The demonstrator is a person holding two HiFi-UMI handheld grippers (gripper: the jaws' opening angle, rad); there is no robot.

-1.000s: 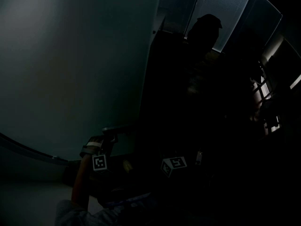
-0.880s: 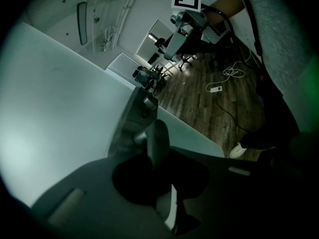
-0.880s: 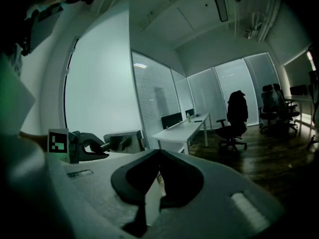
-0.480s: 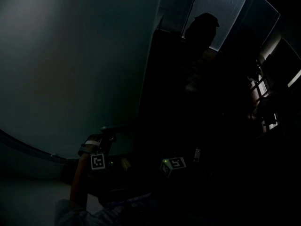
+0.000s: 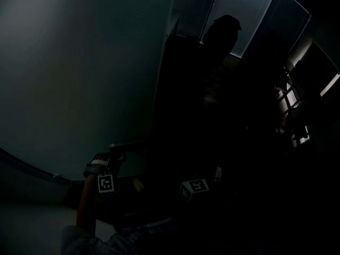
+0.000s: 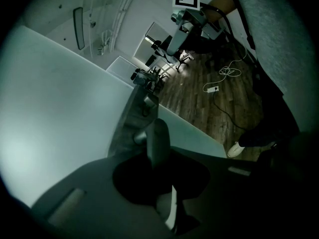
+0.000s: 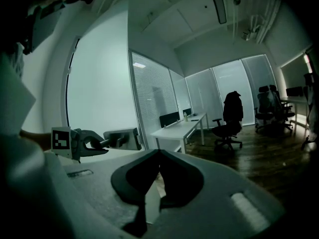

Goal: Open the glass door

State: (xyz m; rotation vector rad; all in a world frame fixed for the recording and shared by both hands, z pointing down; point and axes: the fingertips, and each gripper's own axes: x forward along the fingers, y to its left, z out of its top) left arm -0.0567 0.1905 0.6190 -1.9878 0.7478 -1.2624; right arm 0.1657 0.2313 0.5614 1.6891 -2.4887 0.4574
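The glass door (image 6: 55, 108) fills the left of the left gripper view. Your left gripper (image 7: 103, 143) is clamped on its door handle (image 6: 158, 141) at centre frame. Your right gripper (image 7: 158, 152) has its jaws together, with nothing between them.

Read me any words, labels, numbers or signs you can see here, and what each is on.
No readable text in any view.
The left gripper's marker cube and the right gripper's marker cube show only black-and-white square patterns, no letters or digits.
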